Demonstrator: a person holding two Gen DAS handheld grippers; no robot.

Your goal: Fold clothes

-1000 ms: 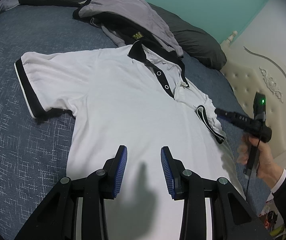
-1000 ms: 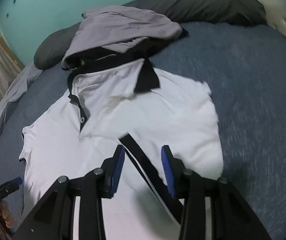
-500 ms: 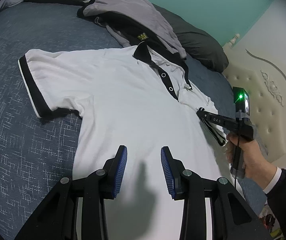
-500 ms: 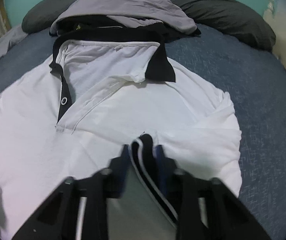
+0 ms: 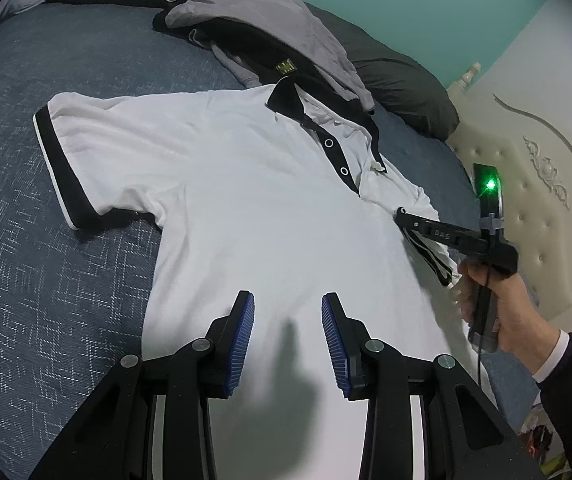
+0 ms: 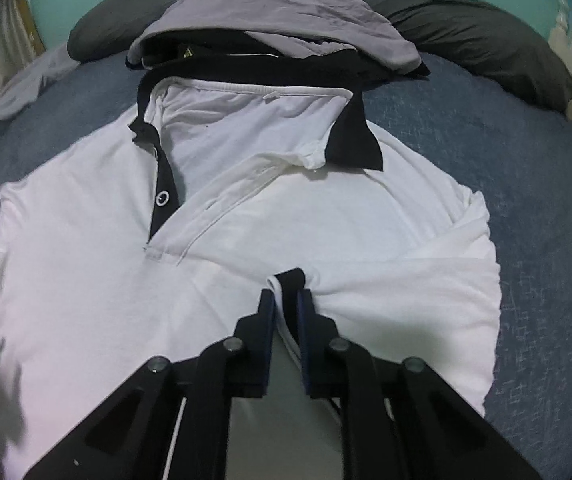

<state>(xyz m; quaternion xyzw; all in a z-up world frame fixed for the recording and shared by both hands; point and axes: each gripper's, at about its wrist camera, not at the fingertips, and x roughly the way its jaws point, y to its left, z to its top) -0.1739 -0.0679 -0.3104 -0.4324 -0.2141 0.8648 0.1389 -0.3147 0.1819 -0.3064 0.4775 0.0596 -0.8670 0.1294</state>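
Note:
A white polo shirt (image 5: 246, 208) with black collar and cuffs lies face up on the bed. My left gripper (image 5: 288, 312) hovers open over the shirt's lower front, with nothing between its blue pads. The shirt's right sleeve is folded in over the chest. Its black cuff (image 6: 290, 278) sits between the pads of my right gripper (image 6: 286, 300), whose jaws are closing and pinch it. In the left wrist view the right gripper (image 5: 400, 213) reaches in from the right, and the cuff (image 5: 430, 256) hangs under it. The other sleeve (image 5: 62, 176) lies spread flat.
A grey garment (image 5: 270, 24) is heaped just past the collar, over dark pillows (image 5: 398, 80). A blue patterned bed cover (image 5: 46, 280) surrounds the shirt. A cream padded headboard (image 5: 534, 184) stands at the right. A person's hand (image 5: 498, 304) in a dark sleeve holds the right gripper.
My right gripper came down over the folded sleeve's black cuff and its jaws narrowed from wide apart to pinching it. The left gripper stayed where it was, still open.

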